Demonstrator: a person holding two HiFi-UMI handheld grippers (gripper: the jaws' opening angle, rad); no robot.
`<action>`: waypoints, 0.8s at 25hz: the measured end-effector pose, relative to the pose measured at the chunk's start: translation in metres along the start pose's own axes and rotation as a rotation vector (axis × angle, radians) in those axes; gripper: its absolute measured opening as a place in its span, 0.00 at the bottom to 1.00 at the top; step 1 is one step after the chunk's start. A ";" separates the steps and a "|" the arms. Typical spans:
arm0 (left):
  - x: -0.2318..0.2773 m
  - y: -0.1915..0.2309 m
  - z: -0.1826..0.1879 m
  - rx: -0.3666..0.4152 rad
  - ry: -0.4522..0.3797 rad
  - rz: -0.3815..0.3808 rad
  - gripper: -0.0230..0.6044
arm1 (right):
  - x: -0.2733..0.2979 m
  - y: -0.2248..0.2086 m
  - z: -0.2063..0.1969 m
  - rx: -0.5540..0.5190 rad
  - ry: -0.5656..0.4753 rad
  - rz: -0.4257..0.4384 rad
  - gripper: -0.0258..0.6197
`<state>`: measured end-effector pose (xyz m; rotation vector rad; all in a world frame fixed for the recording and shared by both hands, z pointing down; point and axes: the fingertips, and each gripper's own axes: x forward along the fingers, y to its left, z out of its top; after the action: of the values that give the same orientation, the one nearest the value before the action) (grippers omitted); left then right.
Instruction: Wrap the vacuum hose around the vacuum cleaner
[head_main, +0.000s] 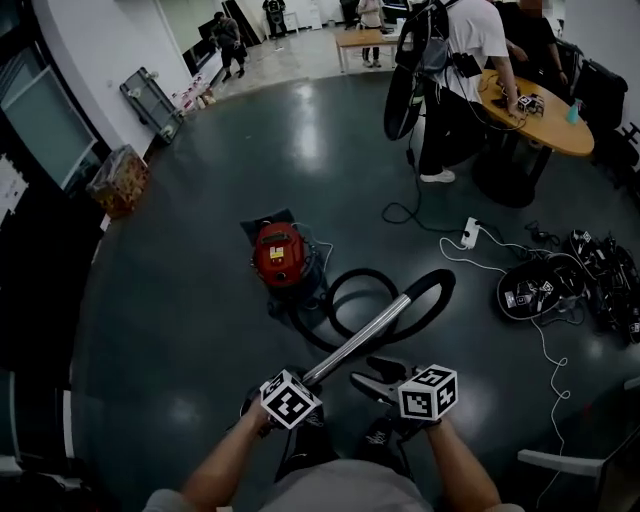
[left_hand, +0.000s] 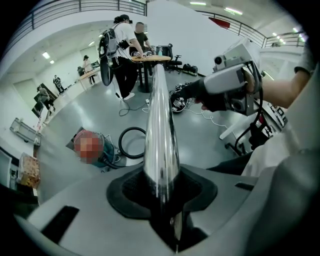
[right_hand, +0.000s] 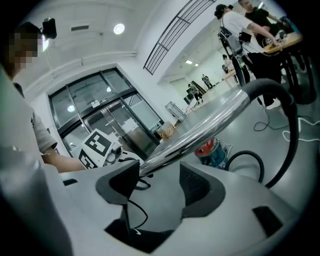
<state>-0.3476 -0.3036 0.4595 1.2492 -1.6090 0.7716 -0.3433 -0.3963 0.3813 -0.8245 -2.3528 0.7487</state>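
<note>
Our left gripper (left_hand: 162, 196) pinched the chrome wand (left_hand: 161, 125), while the right gripper (right_hand: 159, 184) stood spread beside it. We judged wrapping unstarted, next needing the hose (head_main: 425, 300) looped round the red vacuum cleaner (head_main: 281, 256).

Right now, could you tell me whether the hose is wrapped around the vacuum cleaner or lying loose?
Loose: the hose trails in an open loop across the floor beside the vacuum cleaner, with no turns around its body.

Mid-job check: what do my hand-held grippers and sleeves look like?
The left hand-held gripper and right hand-held gripper have pale grey bodies with black textured pads. The left cube and right cube are white with black square markers. Black cables hang off the right hand-held gripper. The person wears a grey short-sleeved shirt.
</note>
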 end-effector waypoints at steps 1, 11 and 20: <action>0.001 -0.005 0.004 -0.023 -0.006 0.004 0.25 | 0.002 -0.001 -0.003 0.029 -0.005 0.013 0.42; 0.015 -0.045 0.033 -0.176 -0.066 0.016 0.25 | 0.016 -0.031 0.013 0.420 -0.216 0.029 0.49; 0.025 -0.066 0.037 -0.192 -0.094 0.036 0.25 | 0.023 -0.053 0.014 0.545 -0.290 -0.043 0.34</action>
<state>-0.2964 -0.3645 0.4647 1.1360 -1.7418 0.5722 -0.3878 -0.4199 0.4127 -0.4475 -2.2167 1.4843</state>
